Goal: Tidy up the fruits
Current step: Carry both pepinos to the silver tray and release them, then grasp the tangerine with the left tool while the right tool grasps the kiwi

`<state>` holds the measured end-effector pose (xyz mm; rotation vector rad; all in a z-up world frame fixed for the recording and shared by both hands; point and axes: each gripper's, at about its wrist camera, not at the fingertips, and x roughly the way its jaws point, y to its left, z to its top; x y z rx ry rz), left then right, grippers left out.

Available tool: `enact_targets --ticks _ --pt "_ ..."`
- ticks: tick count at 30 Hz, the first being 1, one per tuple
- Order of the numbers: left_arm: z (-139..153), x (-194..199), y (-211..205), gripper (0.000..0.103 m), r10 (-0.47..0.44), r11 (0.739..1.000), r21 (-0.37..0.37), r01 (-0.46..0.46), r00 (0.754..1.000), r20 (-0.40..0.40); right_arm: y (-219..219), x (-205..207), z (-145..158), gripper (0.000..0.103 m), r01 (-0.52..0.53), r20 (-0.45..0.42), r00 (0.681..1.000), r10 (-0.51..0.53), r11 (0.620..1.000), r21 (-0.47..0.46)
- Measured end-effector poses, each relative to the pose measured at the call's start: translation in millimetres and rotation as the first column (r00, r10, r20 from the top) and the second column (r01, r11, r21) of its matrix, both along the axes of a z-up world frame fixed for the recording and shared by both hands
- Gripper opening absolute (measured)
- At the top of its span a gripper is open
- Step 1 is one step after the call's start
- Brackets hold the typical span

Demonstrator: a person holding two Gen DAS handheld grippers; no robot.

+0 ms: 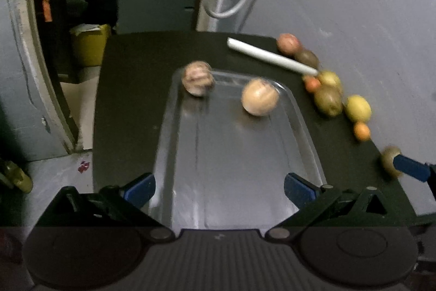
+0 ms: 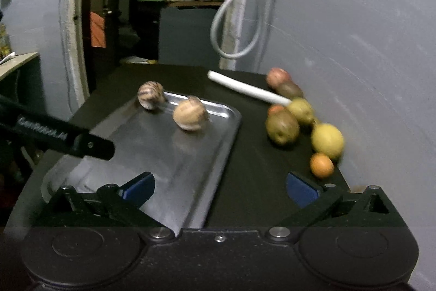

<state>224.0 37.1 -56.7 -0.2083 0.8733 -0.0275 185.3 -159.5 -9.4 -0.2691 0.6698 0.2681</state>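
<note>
A metal tray [image 1: 234,171] [image 2: 152,154] lies on the black table. Two pale round fruits lie at its far end: a striped one [image 1: 197,78] [image 2: 150,95] at the far left corner and a tan one [image 1: 260,97] [image 2: 190,113] beside it. Loose fruits line the table's right edge: a reddish one [image 1: 288,42] [image 2: 276,77], brown kiwis [image 1: 328,100] [image 2: 282,126], a yellow lemon [image 1: 357,108] [image 2: 327,141] and a small orange [image 1: 362,131] [image 2: 321,165]. My left gripper [image 1: 219,188] is open over the tray's near end. My right gripper [image 2: 220,188] is open over the table by the tray's right rim.
A white tube [image 1: 269,55] [image 2: 248,90] lies across the table's far right part. A grey wall [image 1: 354,4] runs close along the right edge. A doorway with shelves and a yellow bin [image 1: 91,44] lies beyond the table's far left.
</note>
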Motion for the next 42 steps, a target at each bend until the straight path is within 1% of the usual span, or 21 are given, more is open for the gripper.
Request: enact_targets --ticks 5,9,13,16,20,24,26,32,36,39,42 --pt "-2.5 -4.9 -23.4 0.102 -0.097 0.995 -0.003 0.097 0.995 -0.006 -24.2 -19.3 -3.1 0.102 0.108 -0.021 0.994 -0.108 0.994 0.001" --pt "-0.9 4.8 -48.7 0.102 -0.18 0.984 -0.012 0.18 0.984 0.001 -45.1 -30.7 -5.2 0.102 0.231 -0.03 0.972 -0.231 0.973 -0.006" --pt "-1.8 22.2 -77.9 0.102 -0.254 0.967 -0.02 0.254 0.967 0.007 -63.5 -36.3 -9.5 0.102 0.353 -0.029 0.935 -0.353 0.936 -0.011" --pt "-3.4 40.1 -102.6 0.102 -0.307 0.952 -0.021 0.307 0.952 0.009 -79.3 -35.8 -11.5 0.102 0.433 -0.025 0.901 -0.433 0.901 0.008" --pt "-2.5 64.9 -130.3 0.102 -0.366 0.93 -0.002 0.366 0.93 0.018 -97.8 -31.9 -12.7 0.102 0.54 -0.013 0.841 -0.541 0.839 0.059" --pt "-2.9 92.1 -153.8 0.102 -0.419 0.908 0.023 0.419 0.908 0.023 -107.7 -21.0 -14.6 0.102 0.59 -0.001 0.805 -0.593 0.8 0.109" --pt "-4.6 104.9 -167.0 0.102 -0.451 0.892 0.046 0.45 0.892 0.017 -110.1 -11.4 -16.0 0.102 0.604 -0.006 0.794 -0.608 0.787 0.131" --pt "-13.9 141.0 -198.7 0.102 -0.517 0.853 0.085 0.515 0.856 -0.005 -115.5 22.7 -26.3 0.102 0.655 -0.032 0.752 -0.658 0.742 0.144" --pt "-22.4 155.4 -216.6 0.102 -0.549 0.829 0.117 0.547 0.836 -0.022 -121.0 40.3 -34.3 0.102 0.686 -0.05 0.723 -0.689 0.706 0.178" --pt "-27.9 159.1 -224.9 0.098 -0.571 0.812 0.136 0.568 0.821 -0.021 -124.9 49.1 -38.7 0.099 0.705 -0.059 0.701 -0.71 0.679 0.203" --pt "-32.5 165.2 -231.8 0.092 -0.589 0.799 0.131 0.587 0.808 -0.029 -127.4 57.2 -41.9 0.093 0.718 -0.065 0.686 -0.724 0.661 0.216"
